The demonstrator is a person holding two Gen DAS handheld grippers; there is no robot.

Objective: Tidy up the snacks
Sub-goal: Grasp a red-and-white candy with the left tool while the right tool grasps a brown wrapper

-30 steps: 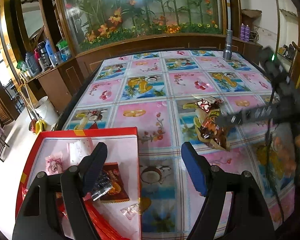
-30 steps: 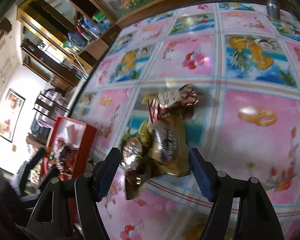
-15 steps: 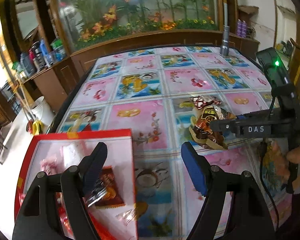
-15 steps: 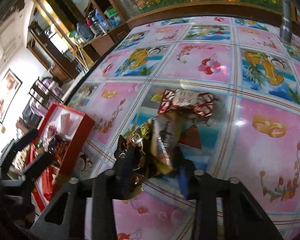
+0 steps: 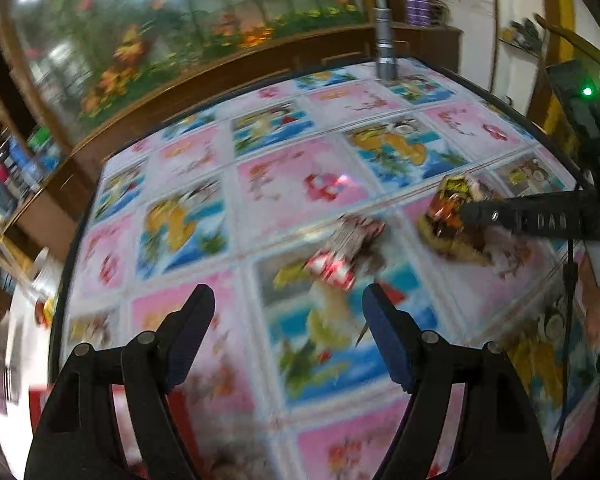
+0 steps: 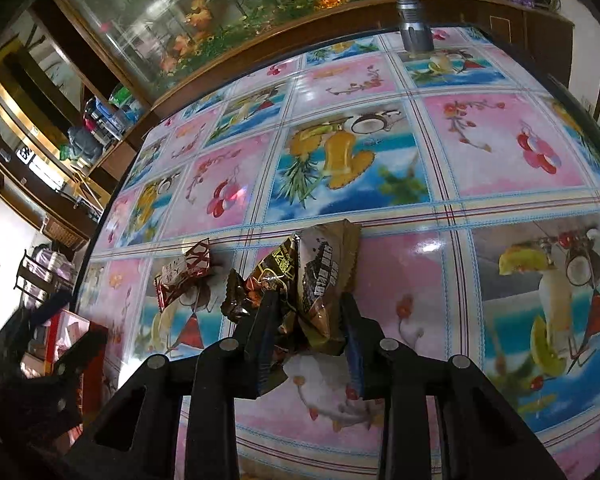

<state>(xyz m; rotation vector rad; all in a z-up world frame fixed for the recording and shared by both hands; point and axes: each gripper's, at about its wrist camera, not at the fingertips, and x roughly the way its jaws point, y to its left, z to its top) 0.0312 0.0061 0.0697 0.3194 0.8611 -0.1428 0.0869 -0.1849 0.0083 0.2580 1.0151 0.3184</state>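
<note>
the right claw [image 6: 306, 332] sits at the lower middle of the right wrist view, its jaws having just been closing, and it now pinches a bunch of crinkly brown and gold foil snack packets [image 6: 312, 276] between its dark pads. the packets stick up from the jaws toward the middle of the frame, tilted, above the table [image 6: 500, 148], which is covered in a glossy cloth of pink flower squares and blue fruit squares. just left of the held bunch, a red and white wrapped snack [image 6: 184, 276] lies flat on the cloth, apart from the claw. at the lower left edge of that frame a red box [image 6: 88, 344] with pale contents shows partly behind the black frame of the other tool.

in the left wrist view, which is blurred, the left claw [image 5: 288, 340] is spread wide with nothing between its blue pads [image 5: 388, 344], hovering over a blue fruit square at the lower middle. the red and white wrapped snack [image 5: 342, 254] lies just above the gap between the pads, near the centre of the frame. at the right, the right claw's black arm reaches in with the brown and gold packets [image 5: 448, 216] at its tip. a grey metal cylinder [image 5: 385, 44] stands upright at the table's far edge, top centre, before a long glass tank of plants and orange flowers [image 5: 180, 32].
</note>
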